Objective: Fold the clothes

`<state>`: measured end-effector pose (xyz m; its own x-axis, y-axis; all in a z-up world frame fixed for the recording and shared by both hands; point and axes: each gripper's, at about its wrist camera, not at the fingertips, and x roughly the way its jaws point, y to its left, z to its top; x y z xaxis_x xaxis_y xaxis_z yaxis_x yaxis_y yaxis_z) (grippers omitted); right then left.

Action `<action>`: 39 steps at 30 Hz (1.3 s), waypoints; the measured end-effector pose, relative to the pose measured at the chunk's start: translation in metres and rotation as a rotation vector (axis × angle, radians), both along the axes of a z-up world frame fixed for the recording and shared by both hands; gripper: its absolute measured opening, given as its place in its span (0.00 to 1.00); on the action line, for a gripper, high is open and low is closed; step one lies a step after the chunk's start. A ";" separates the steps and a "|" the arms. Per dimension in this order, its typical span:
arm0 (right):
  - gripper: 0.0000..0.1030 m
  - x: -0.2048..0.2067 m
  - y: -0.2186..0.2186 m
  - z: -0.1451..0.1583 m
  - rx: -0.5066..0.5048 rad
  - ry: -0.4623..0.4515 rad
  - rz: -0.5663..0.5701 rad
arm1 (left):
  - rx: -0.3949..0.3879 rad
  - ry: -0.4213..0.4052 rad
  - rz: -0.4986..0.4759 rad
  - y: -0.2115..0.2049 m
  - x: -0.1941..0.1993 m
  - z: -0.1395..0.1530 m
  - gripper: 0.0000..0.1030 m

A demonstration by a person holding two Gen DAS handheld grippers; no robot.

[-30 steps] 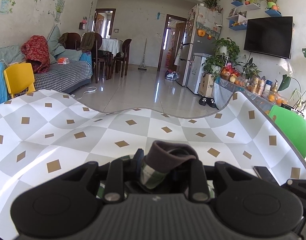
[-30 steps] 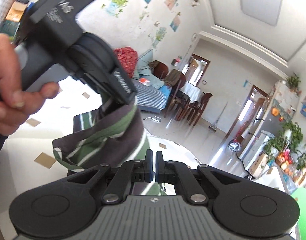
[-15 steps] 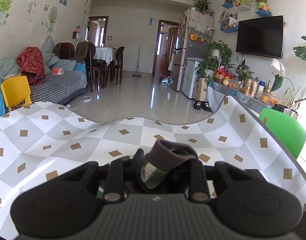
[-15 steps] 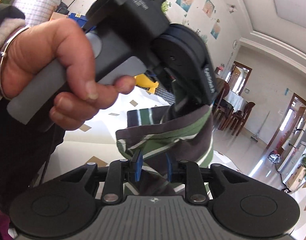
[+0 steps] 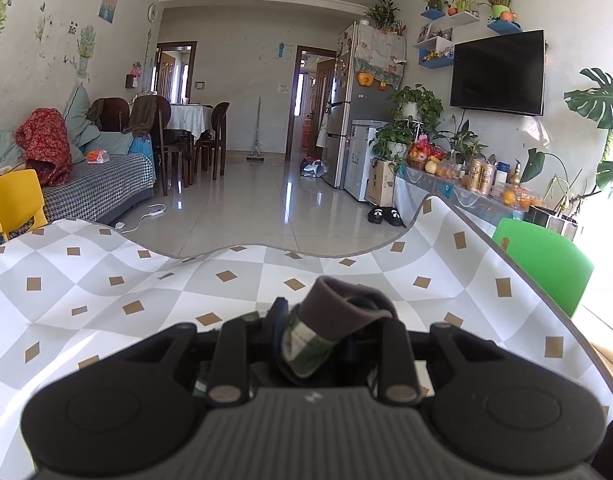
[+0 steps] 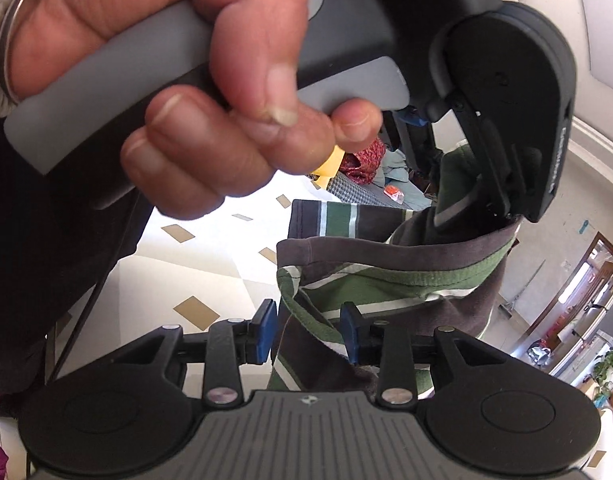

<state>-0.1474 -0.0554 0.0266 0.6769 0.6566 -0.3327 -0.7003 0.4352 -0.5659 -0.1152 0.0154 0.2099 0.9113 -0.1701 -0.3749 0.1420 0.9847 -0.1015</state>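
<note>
A brown garment with green and white stripes (image 6: 386, 280) hangs in the air above the checked table (image 6: 194, 308). My left gripper (image 5: 326, 328) is shut on a bunched brown hem of the garment (image 5: 338, 312), which covers its fingertips. In the right wrist view a person's hand (image 6: 226, 100) holds that left gripper (image 6: 486, 208) close above, with cloth drooping from it. The jaws of my right gripper (image 6: 307, 330) are opening. A striped fold hangs between its blue pads (image 6: 264, 332), which do not press on it.
The table (image 5: 106, 300) carries a white and grey checked cover with a wavy far edge. A green chair (image 5: 542, 260) stands at its right, a yellow chair (image 5: 14, 200) at its left. Beyond lie shiny floor, a sofa and plant shelves.
My right jaws went from shut to parted around the striped fold. The hand with the left gripper came much nearer in the right wrist view. The left gripper rose slightly, still gripping cloth.
</note>
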 end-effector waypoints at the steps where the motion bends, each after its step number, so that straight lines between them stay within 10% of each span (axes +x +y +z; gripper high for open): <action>1: 0.31 0.000 0.004 -0.001 -0.013 -0.017 0.000 | -0.004 0.001 -0.002 -0.001 -0.001 0.001 0.24; 6: 0.28 0.002 0.013 -0.009 -0.054 -0.087 -0.032 | -0.025 0.005 -0.013 -0.005 -0.005 0.007 0.24; 10: 0.02 0.006 0.011 -0.003 -0.009 -0.065 -0.074 | -0.037 0.002 -0.007 0.002 -0.002 0.008 0.24; 39: 0.02 0.058 -0.078 0.084 0.330 0.008 -0.438 | -0.022 0.003 0.032 0.013 0.030 0.009 0.24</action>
